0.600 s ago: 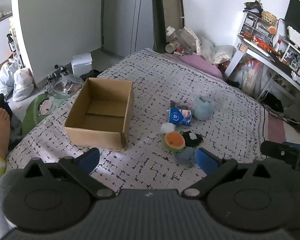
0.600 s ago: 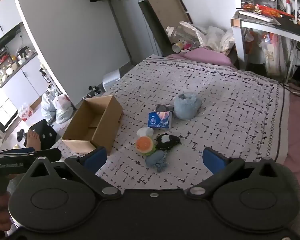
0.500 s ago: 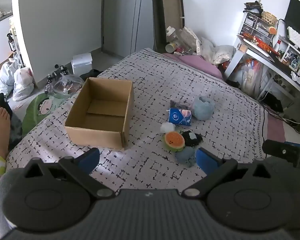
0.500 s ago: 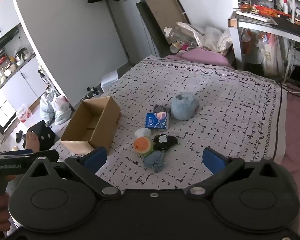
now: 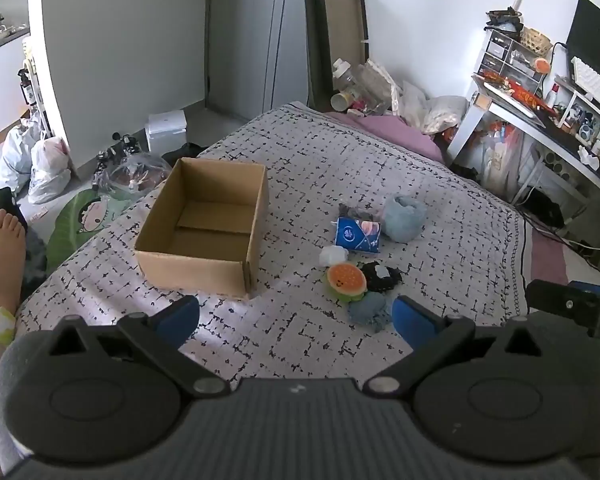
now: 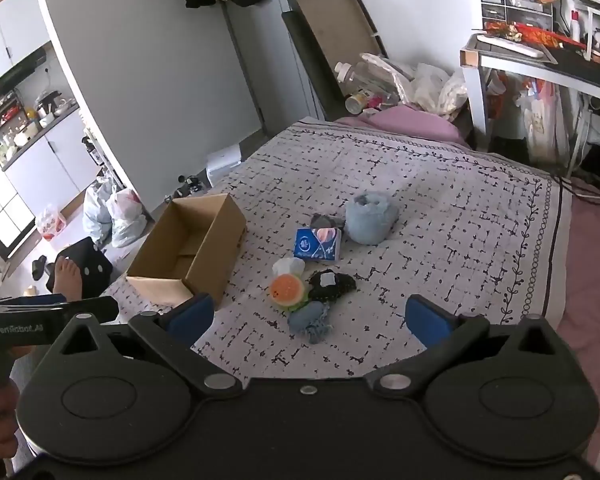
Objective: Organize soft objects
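A pile of soft things lies mid-bed: an orange plush burger, a small blue cloth, a black pouch, a white wad, a blue tissue pack and a pale blue fuzzy roll. An open empty cardboard box stands left of them. My left gripper and right gripper are open and empty, above the bed's near edge.
The patterned bedspread has free room beyond the pile. A cluttered desk stands at right. Bags and clutter lie on the floor at left, beside a bare foot. A pillow and bags sit at the bed's head.
The right gripper has drifted slightly right, so the pile has slid left in its view. The left gripper has barely moved. Both stay open.
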Action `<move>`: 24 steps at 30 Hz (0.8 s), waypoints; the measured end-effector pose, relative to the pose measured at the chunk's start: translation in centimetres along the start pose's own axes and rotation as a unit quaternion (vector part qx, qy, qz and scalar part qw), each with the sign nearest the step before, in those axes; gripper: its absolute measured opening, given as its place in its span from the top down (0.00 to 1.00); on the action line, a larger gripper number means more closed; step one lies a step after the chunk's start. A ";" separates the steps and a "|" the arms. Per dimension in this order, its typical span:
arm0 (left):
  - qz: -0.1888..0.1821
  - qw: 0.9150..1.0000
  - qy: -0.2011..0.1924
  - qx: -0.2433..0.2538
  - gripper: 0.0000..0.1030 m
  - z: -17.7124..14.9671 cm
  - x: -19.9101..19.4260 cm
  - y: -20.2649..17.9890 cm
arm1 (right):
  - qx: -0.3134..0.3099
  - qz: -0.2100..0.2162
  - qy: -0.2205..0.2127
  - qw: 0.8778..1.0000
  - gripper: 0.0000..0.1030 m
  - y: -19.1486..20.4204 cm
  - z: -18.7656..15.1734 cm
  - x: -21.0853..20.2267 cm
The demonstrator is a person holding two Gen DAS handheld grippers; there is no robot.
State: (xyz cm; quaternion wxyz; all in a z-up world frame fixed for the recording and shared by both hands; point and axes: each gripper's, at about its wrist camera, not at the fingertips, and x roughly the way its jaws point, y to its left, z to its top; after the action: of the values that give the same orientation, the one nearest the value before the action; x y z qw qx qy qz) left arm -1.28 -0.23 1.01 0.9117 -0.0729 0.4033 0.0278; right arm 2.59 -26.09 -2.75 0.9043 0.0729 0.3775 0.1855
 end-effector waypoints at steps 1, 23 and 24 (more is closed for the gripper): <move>-0.001 1.000 0.000 -0.001 0.01 0.0 -0.1 0.0 | -0.001 0.000 -0.002 1.000 0.00 0.0 -0.1 -0.1; -0.005 1.000 -0.006 -0.005 0.01 -0.6 -1.2 0.2 | -0.020 -0.014 0.000 1.000 0.00 1.6 -0.5 -0.5; -0.005 1.000 -0.006 -0.004 0.01 -0.6 -1.2 0.2 | -0.020 -0.015 0.000 1.000 0.00 1.7 -0.6 -0.4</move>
State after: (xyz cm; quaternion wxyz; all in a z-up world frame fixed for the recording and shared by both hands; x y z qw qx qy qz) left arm -2.56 -0.16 1.43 0.9138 -0.0785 0.3977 0.0258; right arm 1.41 -24.69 -2.42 0.9081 0.0488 0.3752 0.1794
